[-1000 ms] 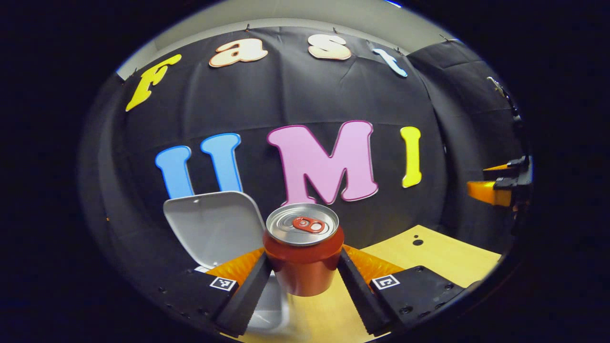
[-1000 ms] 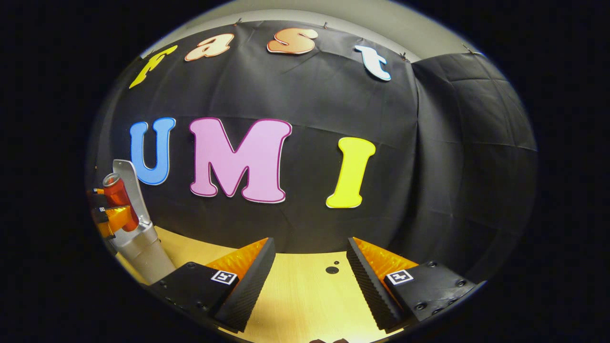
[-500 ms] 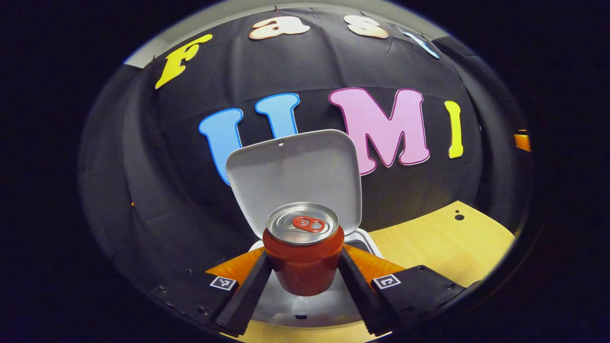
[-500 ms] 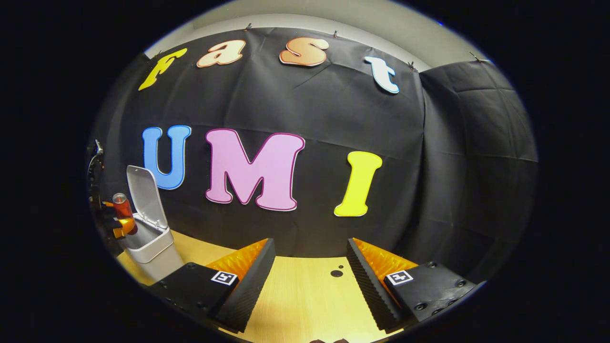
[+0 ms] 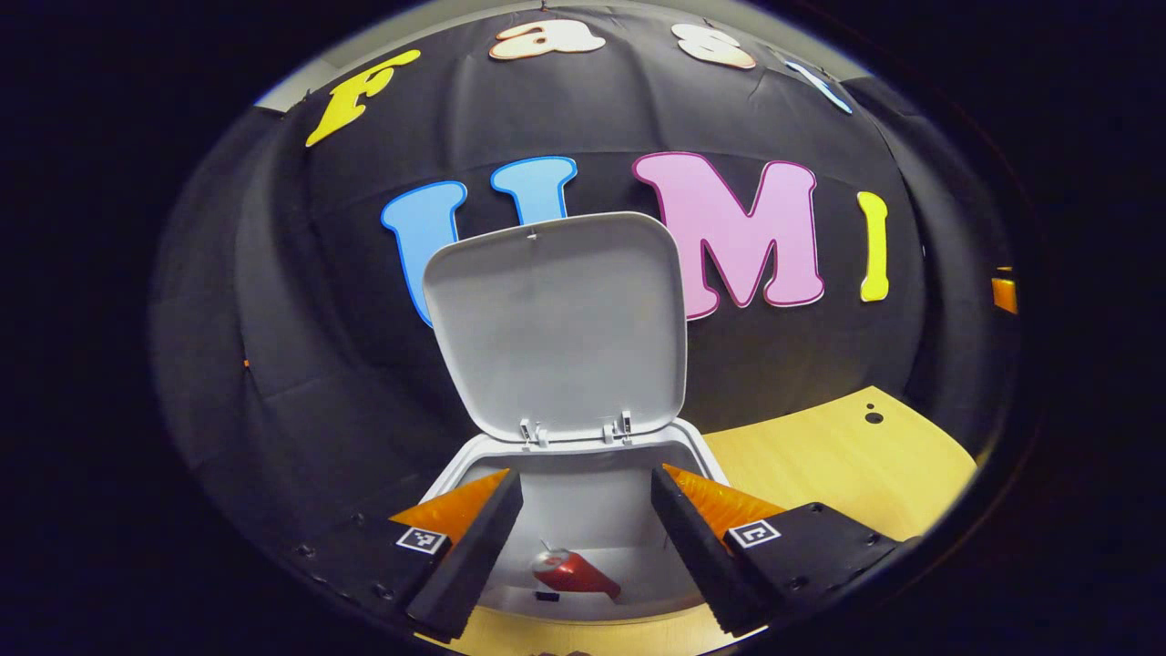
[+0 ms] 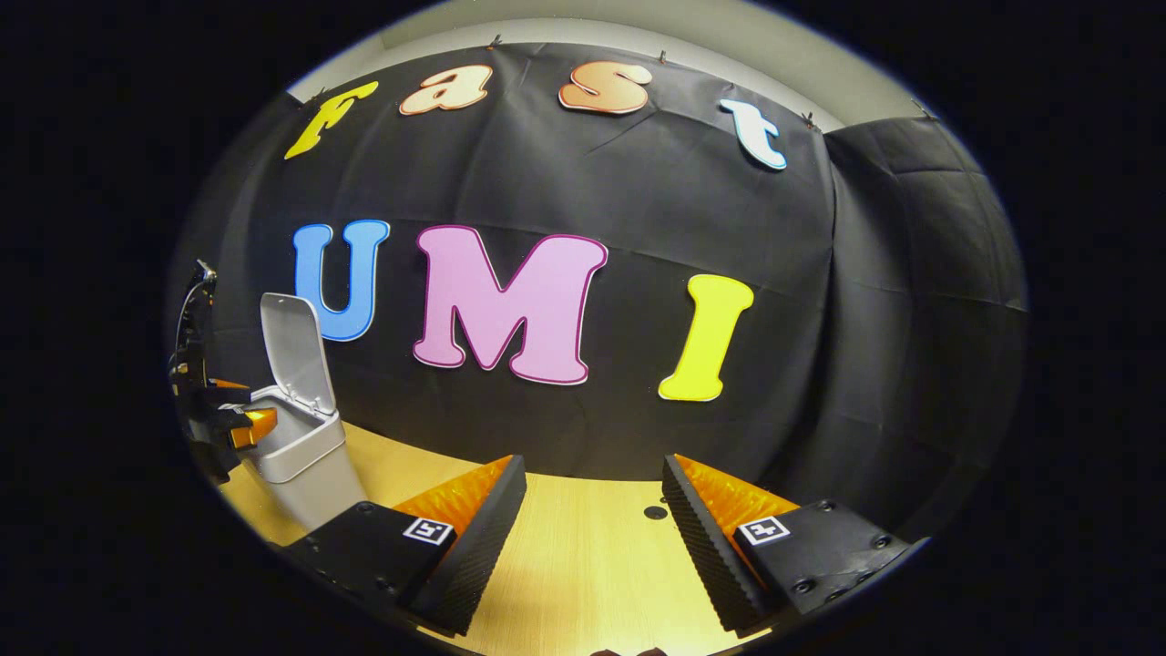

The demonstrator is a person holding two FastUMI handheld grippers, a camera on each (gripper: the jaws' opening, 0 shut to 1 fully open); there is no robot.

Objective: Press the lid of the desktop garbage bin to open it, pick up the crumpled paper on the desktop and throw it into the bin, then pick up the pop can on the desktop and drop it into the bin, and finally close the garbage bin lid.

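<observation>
Left hand-held gripper [image 5: 578,538]: fingers wide apart and holding nothing, poised over the mouth of the bin [image 5: 706,456].
Can [image 5: 574,574]: lies on its side at the bottom of the bin, seen between the fingers.
Lid [image 5: 556,323]: raised upright at the bin's back rim.
Right hand-held gripper [image 6: 592,528]: fingers wide apart, holding nothing, above the bare table [image 6: 583,565].
Bin place: near the table's left edge in the right gripper view.
</observation>
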